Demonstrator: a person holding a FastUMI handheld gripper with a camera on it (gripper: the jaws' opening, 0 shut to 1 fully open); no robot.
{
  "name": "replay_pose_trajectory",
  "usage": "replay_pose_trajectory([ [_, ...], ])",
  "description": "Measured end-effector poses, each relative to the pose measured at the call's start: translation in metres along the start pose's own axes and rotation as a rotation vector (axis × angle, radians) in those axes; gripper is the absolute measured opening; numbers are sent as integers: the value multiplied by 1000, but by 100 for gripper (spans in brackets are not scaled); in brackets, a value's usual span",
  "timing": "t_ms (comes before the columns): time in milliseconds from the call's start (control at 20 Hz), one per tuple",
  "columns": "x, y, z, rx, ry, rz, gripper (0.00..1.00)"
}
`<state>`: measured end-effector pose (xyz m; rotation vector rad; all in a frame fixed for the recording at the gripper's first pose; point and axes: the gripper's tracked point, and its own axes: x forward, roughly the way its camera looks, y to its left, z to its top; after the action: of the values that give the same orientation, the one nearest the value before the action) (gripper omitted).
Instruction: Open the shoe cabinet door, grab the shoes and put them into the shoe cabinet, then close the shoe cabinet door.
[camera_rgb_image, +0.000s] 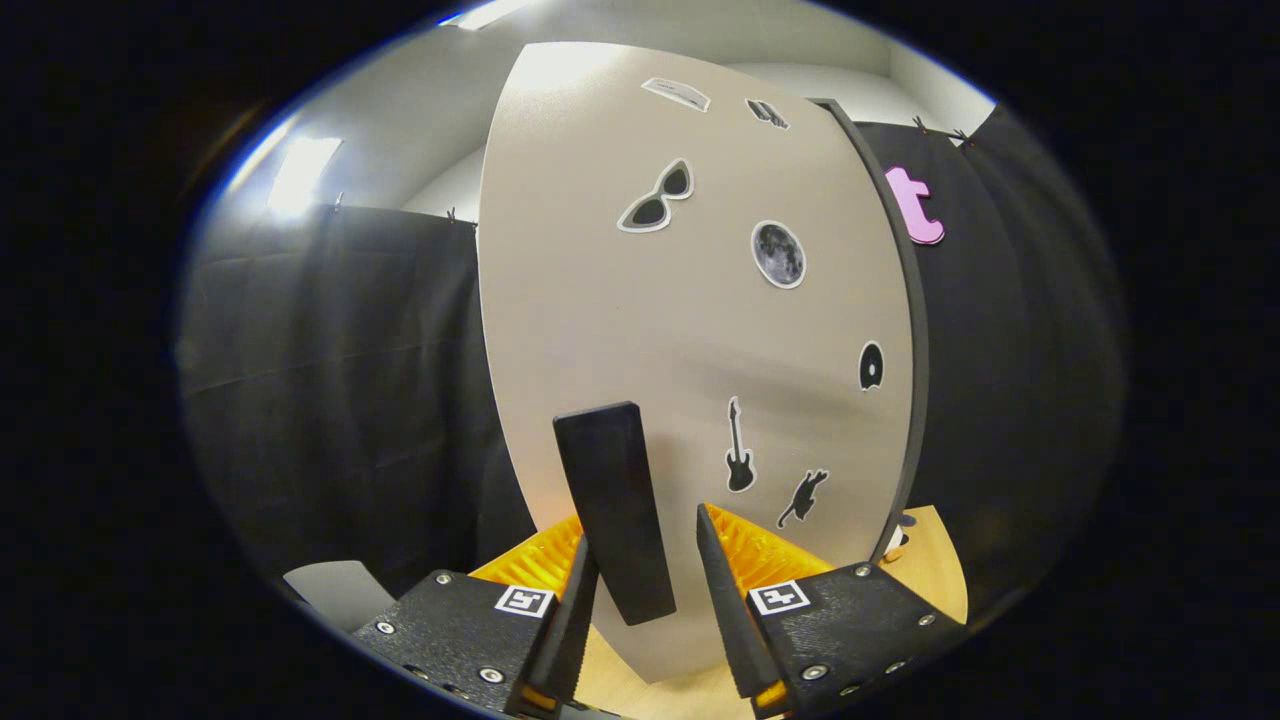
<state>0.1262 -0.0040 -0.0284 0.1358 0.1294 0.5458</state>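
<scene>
The shoe cabinet door (640, 300) is a tall beige panel with small black stickers, standing right in front of me; its dark edge (915, 330) shows along the right side. A black bar handle (612, 500) stands upright on the door. My gripper (642, 525) has this handle between its fingers. The left finger lies against the handle, while a narrow gap separates the right finger (722, 590) from it. The fingers stand apart and do not clamp the handle.
Black cloth walls (340, 400) hang behind the door on both sides. A light wooden surface (940, 570) runs under the door's lower right corner. A pale grey object (335, 590) sits low beside the left finger.
</scene>
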Motion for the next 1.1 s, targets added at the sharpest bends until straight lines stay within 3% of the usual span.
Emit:
replay_pose_trajectory([
  [550, 77, 36, 6, -8, -5, 60, 64],
  [1100, 112, 41, 7, -77, -9, 4, 72],
])
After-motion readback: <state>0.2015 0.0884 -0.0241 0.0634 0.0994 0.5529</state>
